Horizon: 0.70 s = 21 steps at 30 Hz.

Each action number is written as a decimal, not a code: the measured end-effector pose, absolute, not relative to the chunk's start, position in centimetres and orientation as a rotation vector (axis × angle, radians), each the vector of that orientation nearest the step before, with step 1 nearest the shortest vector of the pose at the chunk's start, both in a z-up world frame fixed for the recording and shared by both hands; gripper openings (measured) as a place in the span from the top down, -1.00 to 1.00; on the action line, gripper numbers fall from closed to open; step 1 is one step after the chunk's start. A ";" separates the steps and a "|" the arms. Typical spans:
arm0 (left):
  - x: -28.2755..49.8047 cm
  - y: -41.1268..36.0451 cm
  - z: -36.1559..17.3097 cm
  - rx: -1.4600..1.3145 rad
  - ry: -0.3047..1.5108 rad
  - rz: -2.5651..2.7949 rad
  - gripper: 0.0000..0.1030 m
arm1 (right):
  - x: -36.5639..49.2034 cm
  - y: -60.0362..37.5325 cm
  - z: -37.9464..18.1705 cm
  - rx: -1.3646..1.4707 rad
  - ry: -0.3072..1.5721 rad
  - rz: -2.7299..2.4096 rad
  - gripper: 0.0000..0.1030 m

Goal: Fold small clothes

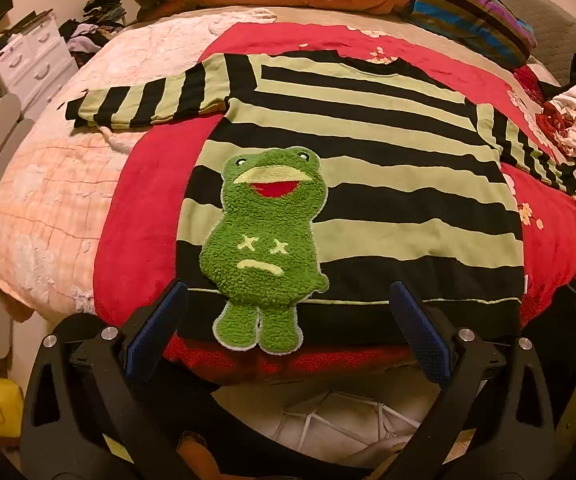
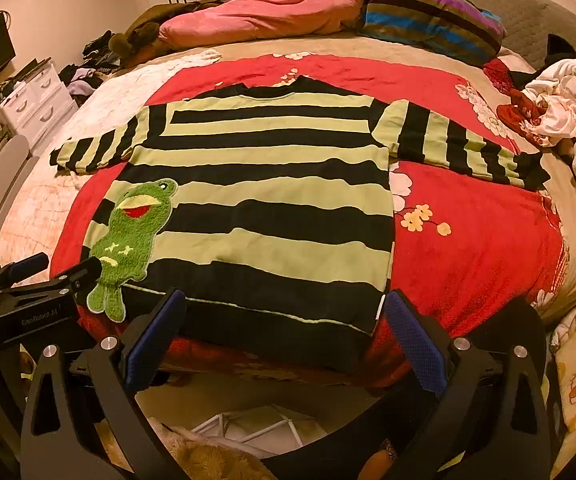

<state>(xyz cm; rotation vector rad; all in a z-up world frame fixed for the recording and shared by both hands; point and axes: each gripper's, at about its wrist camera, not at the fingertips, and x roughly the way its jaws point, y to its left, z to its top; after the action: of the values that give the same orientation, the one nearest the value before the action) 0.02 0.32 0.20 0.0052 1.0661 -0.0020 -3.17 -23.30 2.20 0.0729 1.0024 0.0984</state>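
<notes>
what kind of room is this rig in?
Most likely a home bedroom: a bed under a red flowered blanket, a pink pillow at its far end, and a white chest of drawers beside it.

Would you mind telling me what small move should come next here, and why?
Probably lower both open grippers, left gripper and right gripper, onto the hem of the striped sweater: it lies flat, sleeves spread, unfolded, and neither gripper holds anything.

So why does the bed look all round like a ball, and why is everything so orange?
Left wrist view: the fisheye lens bulges the bed and curves the striped frog sweater; warm indoor light tints everything orange. Right wrist view: same bending, dark corners, and the far pillows look soft.
</notes>
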 end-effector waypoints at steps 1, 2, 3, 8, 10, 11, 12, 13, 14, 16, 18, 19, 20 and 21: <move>0.0 0.3 0.2 0.005 1.065 0.001 -0.82 | -3.1 -23.3 2.2 0.072 1.002 0.098 -0.92; 0.0 0.4 0.2 0.003 1.065 0.001 -0.82 | -3.2 -23.3 2.2 0.072 1.002 0.099 -0.92; 0.0 0.4 0.2 0.004 1.067 -0.001 -0.83 | -3.2 -23.3 2.2 0.073 1.003 0.099 -0.92; 0.1 0.5 0.2 0.005 1.069 0.003 -0.82 | -3.2 -23.3 2.1 0.072 1.002 0.097 -0.92; 0.0 0.5 0.2 0.006 1.066 0.001 -0.82 | -3.2 -23.3 2.1 0.072 1.001 0.097 -0.92; 0.1 0.5 0.2 0.006 1.066 0.002 -0.82 | -3.2 -23.3 2.1 0.073 1.001 0.098 -0.92; 0.1 0.5 0.2 0.006 1.066 0.003 -0.82 | -3.2 -23.3 2.1 0.072 1.002 0.097 -0.92; 0.1 0.5 0.2 0.006 1.065 0.002 -0.82 | -3.2 -23.3 2.1 0.072 1.001 0.097 -0.92; 0.1 0.5 0.2 0.006 1.066 0.002 -0.82 | -3.2 -23.3 2.2 0.073 1.001 0.097 -0.92; 0.1 0.5 0.2 0.007 1.065 0.003 -0.83 | -3.2 -23.3 2.2 0.073 1.001 0.097 -0.92; 0.1 0.5 0.2 0.007 1.066 0.004 -0.82 | -3.2 -23.3 2.2 0.073 1.001 0.096 -0.92; 0.1 0.5 0.2 0.007 1.065 0.003 -0.83 | -3.2 -23.3 2.2 0.073 1.000 0.097 -0.92; 0.1 0.5 0.2 0.007 1.065 0.002 -0.82 | -3.2 -23.4 2.2 0.073 1.000 0.096 -0.92; 0.1 0.5 0.2 0.008 1.065 0.002 -0.83 | -3.2 -23.3 2.2 0.073 1.000 0.095 -0.92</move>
<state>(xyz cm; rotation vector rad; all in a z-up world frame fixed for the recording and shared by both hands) 0.07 0.50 0.23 0.0076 1.0646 0.0023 -3.20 -23.34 2.17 0.0726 0.9998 0.0952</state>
